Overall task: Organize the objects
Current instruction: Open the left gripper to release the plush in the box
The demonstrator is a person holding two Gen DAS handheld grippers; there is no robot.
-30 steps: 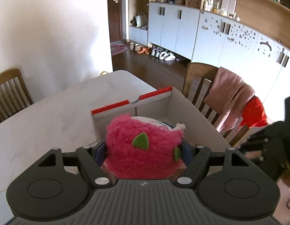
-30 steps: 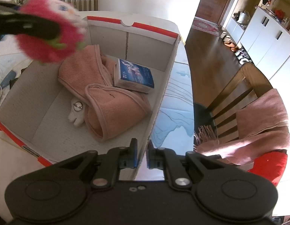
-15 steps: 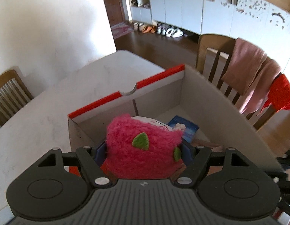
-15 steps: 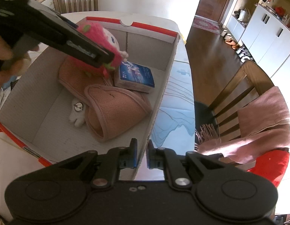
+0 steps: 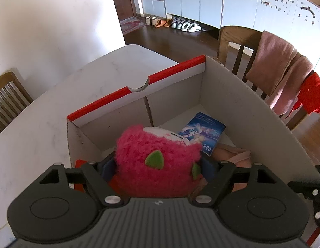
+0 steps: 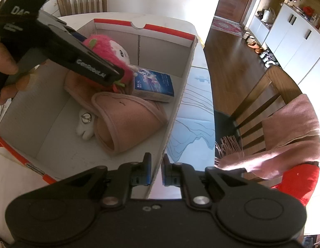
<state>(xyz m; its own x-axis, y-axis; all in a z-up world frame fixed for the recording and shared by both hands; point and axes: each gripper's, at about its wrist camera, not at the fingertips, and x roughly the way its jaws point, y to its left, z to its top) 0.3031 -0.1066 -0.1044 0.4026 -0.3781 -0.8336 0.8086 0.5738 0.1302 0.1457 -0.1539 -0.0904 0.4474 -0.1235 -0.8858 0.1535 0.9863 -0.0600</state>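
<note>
Fuzzy plush toy (image 5: 157, 161), matt cardboard box (image 5: 242, 107)

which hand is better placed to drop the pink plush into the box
Left: its hand-held gripper has the pink plush between opening jaws, inside the box. The right hand-held gripper grips the box wall.

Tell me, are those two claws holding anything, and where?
The left claw, its jaws opening, has the pink plush toy by its sides, inside the cardboard box. The right claw pinches that box's side wall.

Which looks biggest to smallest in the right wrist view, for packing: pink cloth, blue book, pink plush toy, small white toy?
1. pink cloth
2. and 3. pink plush toy, partly hidden, and blue book: too alike to rank
4. small white toy
</note>
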